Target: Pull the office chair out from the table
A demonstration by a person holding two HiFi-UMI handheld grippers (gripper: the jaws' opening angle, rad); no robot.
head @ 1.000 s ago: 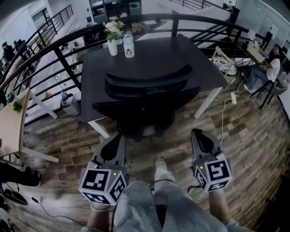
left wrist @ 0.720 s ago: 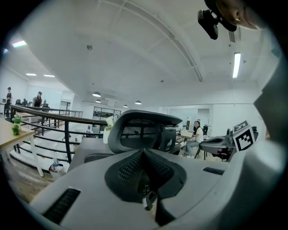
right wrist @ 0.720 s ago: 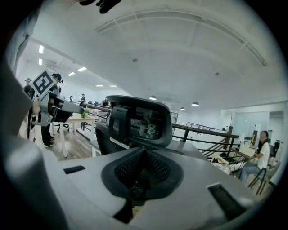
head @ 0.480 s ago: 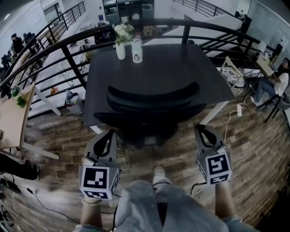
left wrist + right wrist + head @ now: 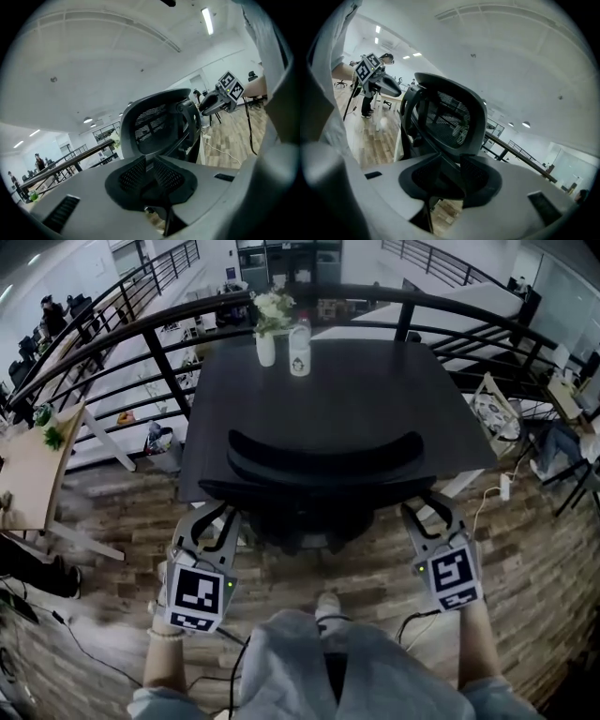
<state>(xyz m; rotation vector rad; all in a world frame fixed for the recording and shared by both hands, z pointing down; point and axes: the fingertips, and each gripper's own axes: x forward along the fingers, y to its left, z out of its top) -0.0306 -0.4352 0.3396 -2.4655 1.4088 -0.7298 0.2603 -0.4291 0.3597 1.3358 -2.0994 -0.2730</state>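
Note:
A black office chair stands pushed in under the dark table; only its curved back and upper frame show. My left gripper is at the chair's left end and my right gripper at its right end, both pointing toward the table. Both sets of jaws are opening, with nothing pressed between the pads. In the left gripper view the mesh backrest rises just beyond the left gripper. The right gripper view shows the backrest beyond the right gripper.
A vase of white flowers and a bottle stand at the table's far edge. A black railing curves behind the table. A light wooden table is at the left. Cables lie on the wood floor at the right.
Both grippers have moved forward to the two ends of the chair and rolled. Their jaws, shut before, now stand apart.

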